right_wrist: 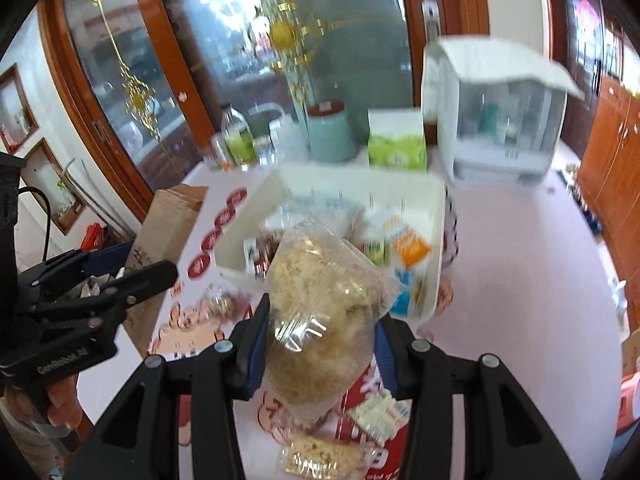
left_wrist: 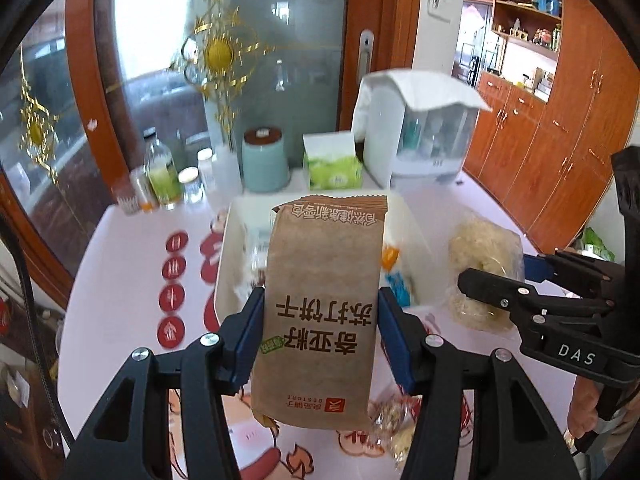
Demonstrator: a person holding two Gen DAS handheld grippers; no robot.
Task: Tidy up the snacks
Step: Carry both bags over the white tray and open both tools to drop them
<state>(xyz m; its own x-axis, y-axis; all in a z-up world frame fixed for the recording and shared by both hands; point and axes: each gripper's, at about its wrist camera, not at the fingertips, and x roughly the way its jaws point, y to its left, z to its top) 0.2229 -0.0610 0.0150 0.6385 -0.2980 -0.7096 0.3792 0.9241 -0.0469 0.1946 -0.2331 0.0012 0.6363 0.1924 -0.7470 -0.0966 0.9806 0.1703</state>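
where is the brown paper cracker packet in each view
Left wrist view: brown paper cracker packet at centre, clamped upright in the left claw.
Right wrist view: same packet at left edge, behind the left claw.
Shared landmark: white rectangular plastic bin beyond it.

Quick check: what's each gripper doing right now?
Left gripper: shut on the brown cracker packet.
Right gripper: shut on the clear snack bag.
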